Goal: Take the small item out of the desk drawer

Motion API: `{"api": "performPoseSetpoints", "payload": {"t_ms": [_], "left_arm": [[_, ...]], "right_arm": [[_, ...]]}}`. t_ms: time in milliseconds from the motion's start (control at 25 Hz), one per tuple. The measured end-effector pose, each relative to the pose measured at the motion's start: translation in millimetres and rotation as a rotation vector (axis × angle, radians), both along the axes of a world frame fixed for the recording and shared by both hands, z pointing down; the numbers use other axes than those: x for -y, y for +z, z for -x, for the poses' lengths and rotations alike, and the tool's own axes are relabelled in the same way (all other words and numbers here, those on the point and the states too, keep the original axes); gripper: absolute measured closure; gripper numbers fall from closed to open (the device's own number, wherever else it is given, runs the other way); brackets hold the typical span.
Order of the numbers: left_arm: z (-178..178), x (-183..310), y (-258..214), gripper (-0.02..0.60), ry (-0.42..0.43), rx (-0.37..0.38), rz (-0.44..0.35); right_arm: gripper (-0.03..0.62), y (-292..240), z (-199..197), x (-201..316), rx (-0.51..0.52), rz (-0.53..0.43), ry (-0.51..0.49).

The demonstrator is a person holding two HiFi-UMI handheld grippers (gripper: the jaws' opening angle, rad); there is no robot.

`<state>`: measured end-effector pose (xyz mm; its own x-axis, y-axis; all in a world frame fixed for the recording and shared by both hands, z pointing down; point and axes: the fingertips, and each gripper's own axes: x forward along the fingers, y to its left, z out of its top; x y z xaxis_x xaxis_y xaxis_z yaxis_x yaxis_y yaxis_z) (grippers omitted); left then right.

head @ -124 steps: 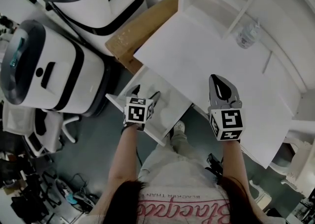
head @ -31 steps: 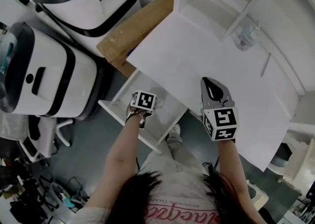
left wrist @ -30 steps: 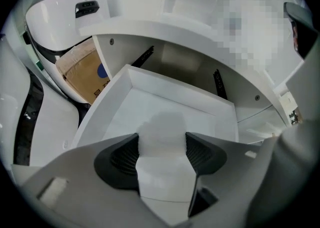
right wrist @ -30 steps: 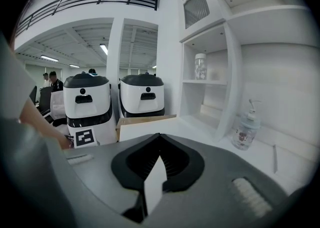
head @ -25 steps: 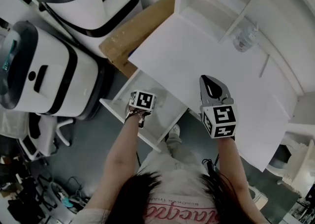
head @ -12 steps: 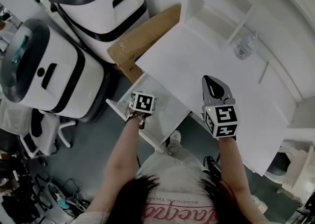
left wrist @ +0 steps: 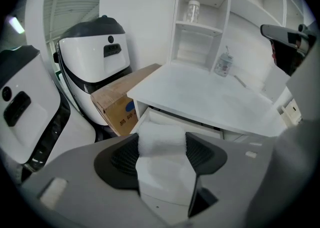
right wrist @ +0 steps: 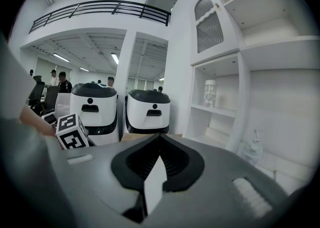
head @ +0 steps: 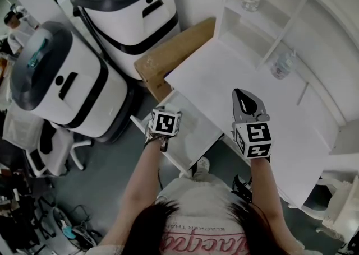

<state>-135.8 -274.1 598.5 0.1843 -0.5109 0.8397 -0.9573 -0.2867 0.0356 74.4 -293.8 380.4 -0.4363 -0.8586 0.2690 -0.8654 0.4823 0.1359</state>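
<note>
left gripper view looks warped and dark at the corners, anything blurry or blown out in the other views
Left gripper view: fisheye bends the shelf unit, corners black, white item between the fingers soft and nearly washed out. Right gripper view: same dark ring, foreground blurred. Head view: fairly sharp, flat light, desk bright.

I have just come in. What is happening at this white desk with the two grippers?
A person works with a gripper in each hand. The left gripper is closed on a small white item, held above the open drawer of the desk. The right gripper is shut and empty, over the desk top.
</note>
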Motion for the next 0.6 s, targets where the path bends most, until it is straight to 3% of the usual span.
{"api": "performPoseSetpoints", "payload": {"t_ms": [240, 440, 600], "left_arm": [[4, 8, -37, 0.276, -0.003, -0.025, -0.113], [4, 24, -82, 0.276, 0.009, -0.047, -0.274], [7, 26, -102, 0.276, 0.007, -0.053, -0.332]], "right_arm": [[0.592, -16, 8, -2, 0.001, -0.039, -0.009], [0.592, -26, 12, -4, -0.005, -0.063, -0.01], [0.592, -35, 17, -4, -0.004, -0.086, -0.009]]}}
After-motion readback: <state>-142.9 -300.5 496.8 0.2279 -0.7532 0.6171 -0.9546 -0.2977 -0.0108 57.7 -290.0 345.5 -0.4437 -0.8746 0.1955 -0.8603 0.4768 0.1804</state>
